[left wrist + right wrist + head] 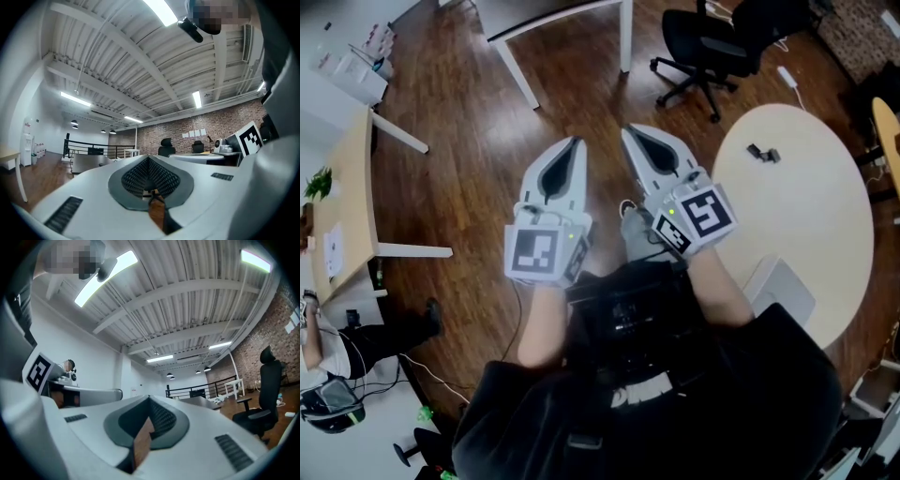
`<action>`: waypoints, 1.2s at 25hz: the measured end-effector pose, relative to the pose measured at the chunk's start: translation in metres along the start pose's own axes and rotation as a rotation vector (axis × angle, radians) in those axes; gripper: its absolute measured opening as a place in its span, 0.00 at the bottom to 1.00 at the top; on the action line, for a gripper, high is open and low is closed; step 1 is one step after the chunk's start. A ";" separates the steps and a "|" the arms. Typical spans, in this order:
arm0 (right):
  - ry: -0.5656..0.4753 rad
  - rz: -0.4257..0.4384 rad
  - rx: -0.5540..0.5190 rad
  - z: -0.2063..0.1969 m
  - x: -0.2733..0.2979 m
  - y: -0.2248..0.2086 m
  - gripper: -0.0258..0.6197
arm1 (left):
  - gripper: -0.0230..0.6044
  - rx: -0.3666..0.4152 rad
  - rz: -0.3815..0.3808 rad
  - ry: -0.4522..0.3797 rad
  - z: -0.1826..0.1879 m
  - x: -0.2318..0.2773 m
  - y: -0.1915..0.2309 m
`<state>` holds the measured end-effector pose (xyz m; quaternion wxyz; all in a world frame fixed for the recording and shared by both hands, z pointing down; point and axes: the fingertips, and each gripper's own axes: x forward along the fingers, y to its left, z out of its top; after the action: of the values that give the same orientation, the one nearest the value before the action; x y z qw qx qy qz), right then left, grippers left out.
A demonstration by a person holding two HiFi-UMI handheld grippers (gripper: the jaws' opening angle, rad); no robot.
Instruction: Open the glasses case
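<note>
No glasses case can be told for sure in any view. A small dark object [762, 153] lies on the round pale table [806, 216] at the right, too small to identify. My left gripper [577, 141] and right gripper [628, 131] are held side by side over the wooden floor, left of that table, pointing level. Both are shut with nothing between the jaws. In the left gripper view the left gripper [149, 157] shows its jaws meeting at the tip. The right gripper [149, 397] looks the same in the right gripper view.
A flat grey item [783, 291] rests on the round table's near side. A black office chair [712, 47] and a white table's legs [623, 37] stand ahead. A wooden desk [342, 216] is at the left, with a person [328, 347] below it.
</note>
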<state>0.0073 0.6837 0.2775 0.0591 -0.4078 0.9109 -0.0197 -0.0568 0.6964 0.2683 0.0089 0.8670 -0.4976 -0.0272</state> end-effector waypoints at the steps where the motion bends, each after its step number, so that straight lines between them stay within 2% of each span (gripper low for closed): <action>1: 0.005 -0.001 0.000 -0.001 0.006 -0.004 0.06 | 0.04 -0.002 -0.003 -0.001 0.000 0.005 0.004; 8: 0.048 0.001 0.015 -0.017 0.034 -0.023 0.06 | 0.04 -0.016 -0.009 0.022 -0.011 0.034 0.024; 17: 0.055 0.014 0.026 -0.025 0.064 -0.047 0.06 | 0.04 -0.041 -0.001 0.056 -0.025 0.067 0.044; 30: 0.070 -0.019 0.041 -0.039 0.072 -0.062 0.06 | 0.04 -0.063 -0.022 0.060 -0.038 0.086 0.052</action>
<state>0.0007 0.5885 0.3149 0.0353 -0.4143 0.9079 -0.0534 -0.0559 0.5954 0.3051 0.0509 0.8721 -0.4863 -0.0169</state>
